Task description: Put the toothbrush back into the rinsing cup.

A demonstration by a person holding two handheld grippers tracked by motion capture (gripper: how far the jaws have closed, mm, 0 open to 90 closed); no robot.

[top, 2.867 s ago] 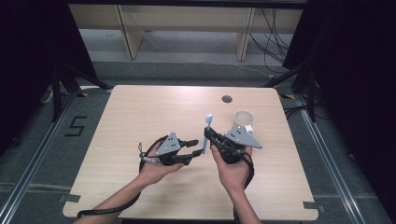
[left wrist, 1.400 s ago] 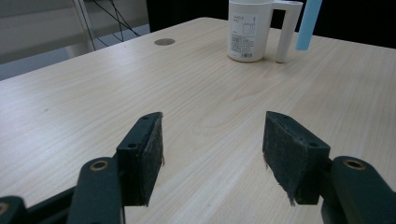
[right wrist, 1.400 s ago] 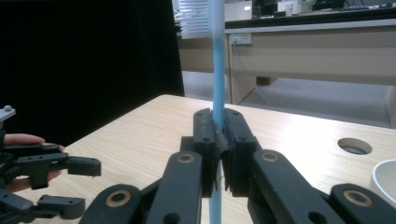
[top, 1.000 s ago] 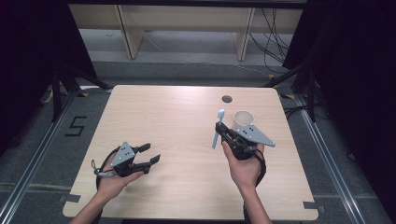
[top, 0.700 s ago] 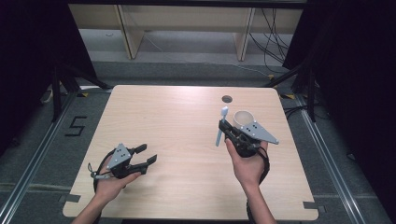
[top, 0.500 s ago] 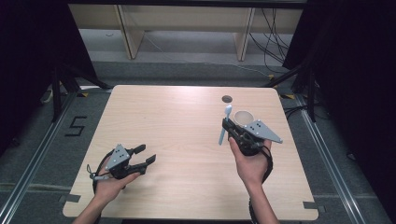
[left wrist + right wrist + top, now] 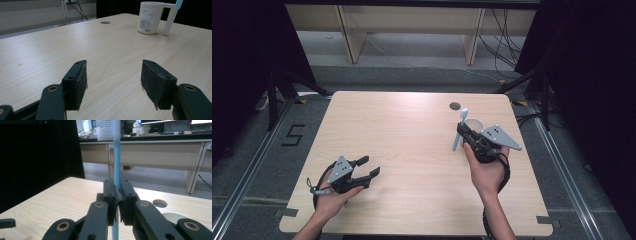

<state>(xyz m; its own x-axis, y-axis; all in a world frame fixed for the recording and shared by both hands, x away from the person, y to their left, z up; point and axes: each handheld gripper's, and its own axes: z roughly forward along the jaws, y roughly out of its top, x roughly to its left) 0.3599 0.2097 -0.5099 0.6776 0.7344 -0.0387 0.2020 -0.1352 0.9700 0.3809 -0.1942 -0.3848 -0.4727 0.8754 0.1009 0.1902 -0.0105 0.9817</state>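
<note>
Wooden table [image 7: 412,140], right tool [image 7: 117,195] clamped on upright toothbrush [image 7: 116,170], beside white cup [image 7: 474,124], left tool [image 7: 113,75] open

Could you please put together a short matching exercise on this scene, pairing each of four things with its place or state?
Things:
1. left tongs
2. right tongs
3. blue stick
4. white cup

States or places:
a. stands on the table by the round hole
b. open, nothing between the jaws
c. held upright between closed jaws
d. shut on a thin thing

Pairs: 1-b, 2-d, 3-c, 4-a
</note>
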